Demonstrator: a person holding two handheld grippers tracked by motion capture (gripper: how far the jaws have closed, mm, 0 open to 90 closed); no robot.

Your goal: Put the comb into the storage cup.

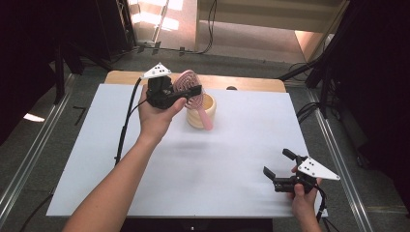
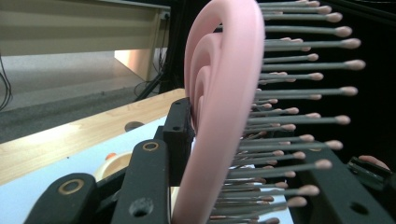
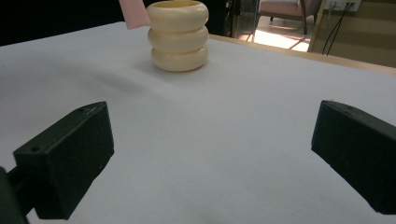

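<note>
A pink hairbrush (image 1: 189,89) is held above the table at the back centre, its head up and its handle hanging down in front of a cream ribbed cup (image 1: 201,112). My left gripper (image 1: 187,90) is shut on the brush head. In the left gripper view the pink brush (image 2: 224,93) stands between the black jaws, its bristles pointing right. My right gripper (image 1: 279,162) rests open near the table's front right corner, nothing between its fingers. The right gripper view shows the cup (image 3: 179,35) standing upright far ahead, with the pink handle tip (image 3: 134,13) beside it.
A white sheet (image 1: 145,169) covers the wooden table (image 1: 251,83), whose bare strip shows along the far edge. Black cables trail from the left gripper down the table's left side. Dark frames and floor cables surround the table.
</note>
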